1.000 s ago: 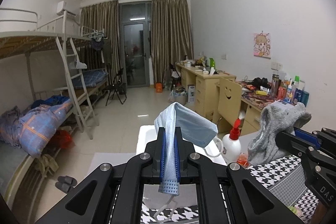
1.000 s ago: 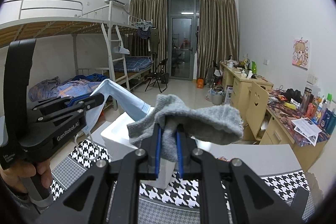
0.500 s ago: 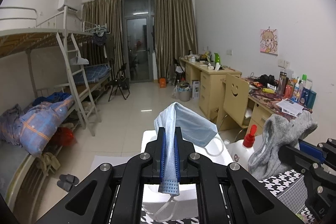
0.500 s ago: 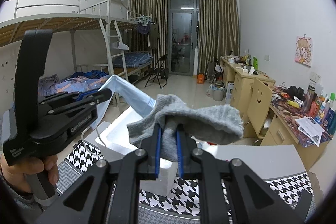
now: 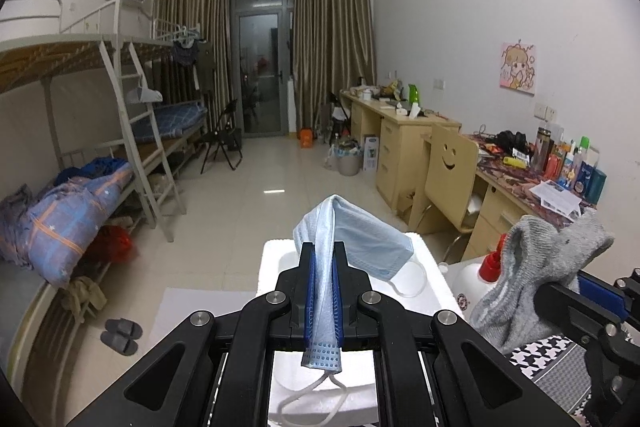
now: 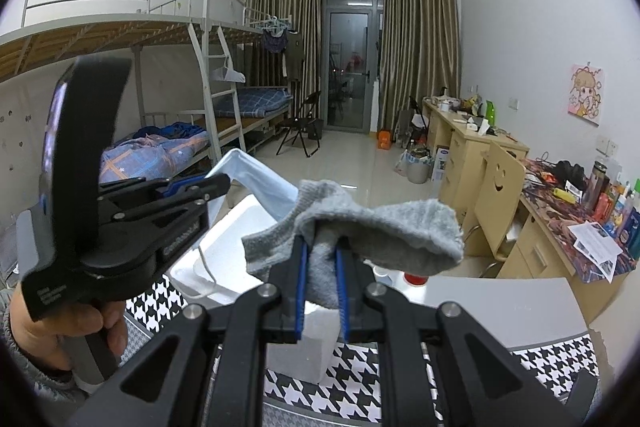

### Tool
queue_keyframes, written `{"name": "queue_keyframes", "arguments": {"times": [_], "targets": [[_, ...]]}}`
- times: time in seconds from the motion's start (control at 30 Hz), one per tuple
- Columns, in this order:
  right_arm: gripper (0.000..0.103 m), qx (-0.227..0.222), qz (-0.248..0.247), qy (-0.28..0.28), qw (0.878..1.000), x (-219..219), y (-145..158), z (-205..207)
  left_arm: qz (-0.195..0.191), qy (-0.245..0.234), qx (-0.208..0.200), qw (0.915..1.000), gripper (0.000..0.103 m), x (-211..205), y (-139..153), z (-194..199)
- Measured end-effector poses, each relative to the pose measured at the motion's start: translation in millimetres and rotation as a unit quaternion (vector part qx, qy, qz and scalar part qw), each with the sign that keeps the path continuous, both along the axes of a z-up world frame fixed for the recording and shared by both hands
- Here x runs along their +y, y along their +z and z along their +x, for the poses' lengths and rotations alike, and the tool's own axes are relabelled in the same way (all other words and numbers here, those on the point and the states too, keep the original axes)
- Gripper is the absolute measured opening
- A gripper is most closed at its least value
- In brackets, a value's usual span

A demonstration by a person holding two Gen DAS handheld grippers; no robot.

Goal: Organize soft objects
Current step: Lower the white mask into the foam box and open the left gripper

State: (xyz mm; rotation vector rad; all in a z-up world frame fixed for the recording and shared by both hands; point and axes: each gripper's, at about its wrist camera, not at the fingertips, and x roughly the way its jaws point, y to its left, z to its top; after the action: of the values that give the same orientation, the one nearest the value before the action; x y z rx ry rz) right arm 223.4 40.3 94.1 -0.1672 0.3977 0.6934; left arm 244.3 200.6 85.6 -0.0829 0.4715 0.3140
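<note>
A light blue face mask [image 5: 362, 241] hangs folded from my left gripper [image 5: 323, 251], which is shut on it; its ear loops dangle over a white foam box [image 5: 271, 261]. A grey sock [image 6: 384, 229] is draped across my right gripper [image 6: 322, 247], shut on its middle. In the left wrist view the grey sock [image 5: 532, 267] and right gripper [image 5: 580, 293] sit at the right edge. In the right wrist view the left gripper [image 6: 218, 187] holds the face mask [image 6: 260, 179] above the white foam box [image 6: 236, 225], with a hand [image 6: 52, 331] on its handle.
The box rests on a houndstooth cloth [image 6: 360, 385] over a table. A white bottle with a red cap [image 5: 490, 265] stands just right of the box. Desks [image 5: 404, 143], a smiley-back chair [image 5: 448, 171] and a bunk bed [image 5: 80, 163] line the room.
Both grippers have moved forward with the mask and the sock still held. The white box now lies closer beneath them and the bottle has slid rightward in the left view.
</note>
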Motion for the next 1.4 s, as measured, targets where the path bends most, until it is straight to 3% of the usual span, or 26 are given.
{"name": "queue_keyframes", "arguments": {"times": [0.27, 0.37, 0.5, 0.57, 0.63, 0.8, 0.97, 1.4], "targets": [[0.017, 0.014, -0.004, -0.001, 1.0, 5.2, -2.9, 9.0, -0.016, -0.004, 0.024, 0.9996, 0.008, 10.4, -16.0, 18.0], [0.017, 0.017, -0.006, -0.002, 1.0, 7.3, -4.9, 12.1, -0.023, -0.002, 0.039, 0.9989, 0.017, 14.6, -23.2, 23.9], [0.017, 0.021, -0.009, -0.005, 1.0, 8.8, -7.4, 17.4, -0.036, -0.002, 0.046, 0.9983, 0.063, 17.8, -29.2, 26.5], [0.017, 0.021, -0.011, -0.006, 1.0, 10.0, -7.9, 19.4, -0.029, 0.004, 0.042, 0.9987, 0.067, 18.5, -28.6, 23.8], [0.017, 0.023, -0.01, -0.005, 1.0, 12.1, -7.8, 21.0, -0.021, 0.009, 0.039, 0.999, 0.08, 18.8, -27.0, 20.3], [0.017, 0.037, -0.013, 0.0, 0.999, 18.6, -11.4, 27.9, -0.018, 0.036, 0.01, 0.9991, 0.099, 25.6, -19.7, 1.3], [0.017, 0.046, -0.017, 0.007, 0.999, 26.3, -15.5, 32.5, 0.001, 0.049, 0.004, 0.9988, 0.101, 27.8, -16.9, -12.2], [0.017, 0.064, -0.029, 0.027, 0.997, 46.0, -23.1, 42.1, 0.006, 0.084, 0.002, 0.9964, 0.102, 40.7, -21.7, -40.3]]}}
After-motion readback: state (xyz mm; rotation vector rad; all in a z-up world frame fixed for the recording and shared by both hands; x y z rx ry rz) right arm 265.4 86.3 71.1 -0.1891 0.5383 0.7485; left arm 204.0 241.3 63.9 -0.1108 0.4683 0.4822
